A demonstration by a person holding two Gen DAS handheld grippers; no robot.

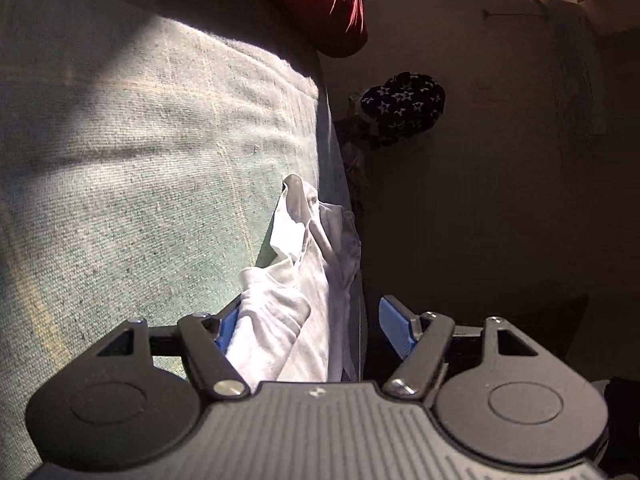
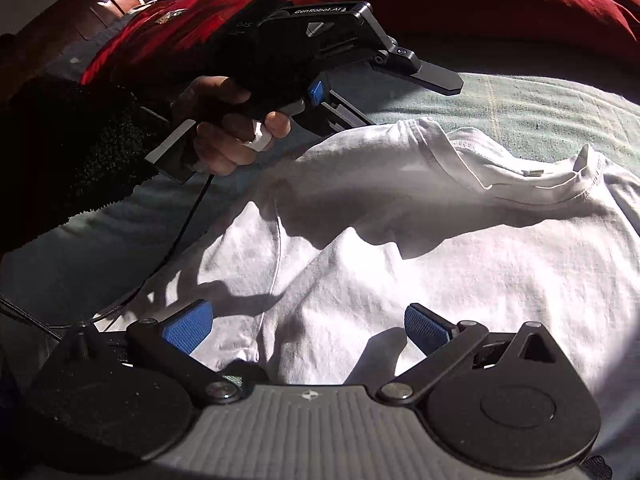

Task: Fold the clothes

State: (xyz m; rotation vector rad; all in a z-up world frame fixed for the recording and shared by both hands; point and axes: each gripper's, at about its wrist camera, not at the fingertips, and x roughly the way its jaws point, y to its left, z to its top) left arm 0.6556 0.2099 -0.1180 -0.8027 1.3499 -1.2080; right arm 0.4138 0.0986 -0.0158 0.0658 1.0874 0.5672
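Two grippers work on one white T-shirt (image 2: pixel 400 248) that lies on the bed (image 1: pixel 140 160). The left gripper (image 1: pixel 316 328) is open, with shirt cloth loose between its fingers. The right gripper (image 2: pixel 308 332) hangs open over the shirt, holding nothing. Next, I think, each must pinch an edge to fold.

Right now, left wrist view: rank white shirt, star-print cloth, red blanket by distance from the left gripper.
1. White shirt: between the open left gripper fingers, at the bed edge.
2. Star-print cloth: beyond, right, off the bed.
3. Red blanket: farthest, top.
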